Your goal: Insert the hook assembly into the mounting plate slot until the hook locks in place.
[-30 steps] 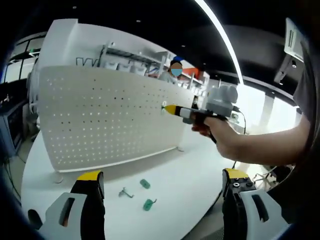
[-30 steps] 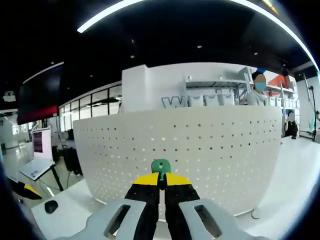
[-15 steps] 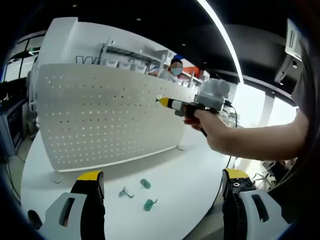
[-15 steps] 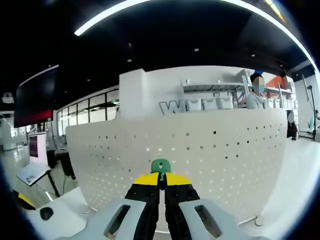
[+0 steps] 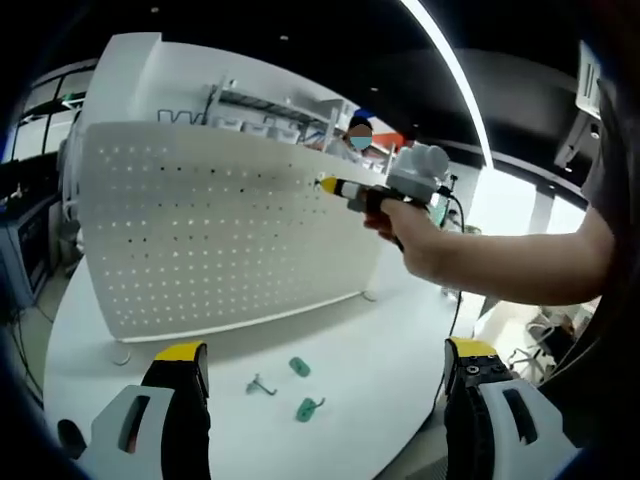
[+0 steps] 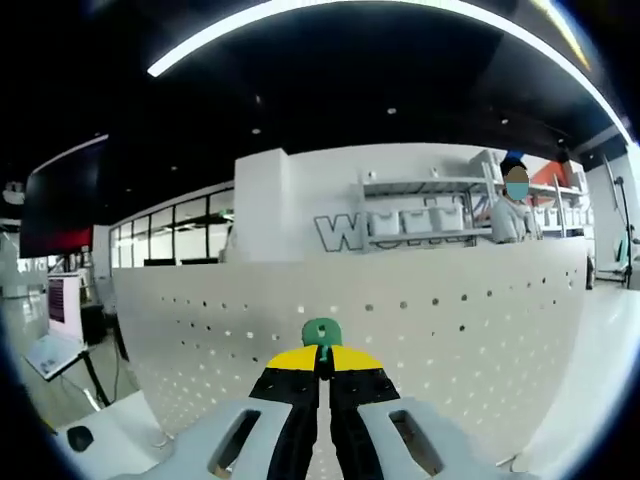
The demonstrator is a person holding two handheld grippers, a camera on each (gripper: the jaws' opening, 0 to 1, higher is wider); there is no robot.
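Pegboard right ahead of me, upright on the white table. My right gripper is clamped on the green hook, which pokes out past its yellow tips, held up by the board's upper rows. My left gripper hangs low with jaws spread wide, holding nothing. Three more hooks lie on the table below.

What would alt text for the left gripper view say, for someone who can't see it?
A person's hand holds the right gripper against the top of a white pegboard standing on a white table. Two green hooks and a metal hook lie on the table, beyond the open left gripper.
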